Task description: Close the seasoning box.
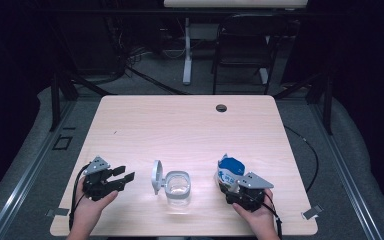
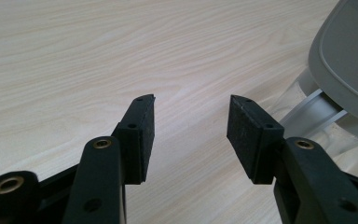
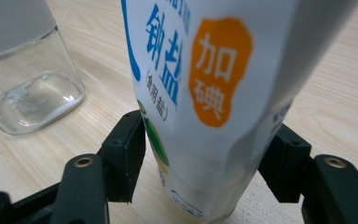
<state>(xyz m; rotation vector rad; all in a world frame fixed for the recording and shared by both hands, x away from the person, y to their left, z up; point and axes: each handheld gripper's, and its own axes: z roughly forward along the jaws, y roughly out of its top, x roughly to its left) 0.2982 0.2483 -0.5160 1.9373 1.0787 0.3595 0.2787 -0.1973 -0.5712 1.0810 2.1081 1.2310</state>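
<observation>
Salt bag (image 3: pixel 205 93) sits between the right gripper (image 1: pixel 232 192) jaws, pads pressed against both sides, so clamped on it. White pouch, blue and orange Chinese print, blue top, standing upright on the near right part of the table (image 1: pixel 180 125). Right hand (image 1: pixel 257 215) holds that gripper from the near edge.

Left of the bag, near centre: clear glass jar (image 1: pixel 177 189), lid (image 1: pixel 156 176) flipped open and standing up on its left side. Jar and bag are near each other, not touching. In the right gripper view the jar's thick glass base (image 3: pixel 37 100) shows just left of the bag.

Left gripper (image 1: pixel 122 179) at near left, jaws apart, nothing between the pads (image 2: pixel 142 135), only bare wood. It points right toward the jar; grey lid (image 2: pixel 349 56) shows at the far right in the left gripper view. Left hand (image 1: pixel 90 205) grips it from below.

Cable hole (image 1: pixel 221 107) at the far edge of the table.
</observation>
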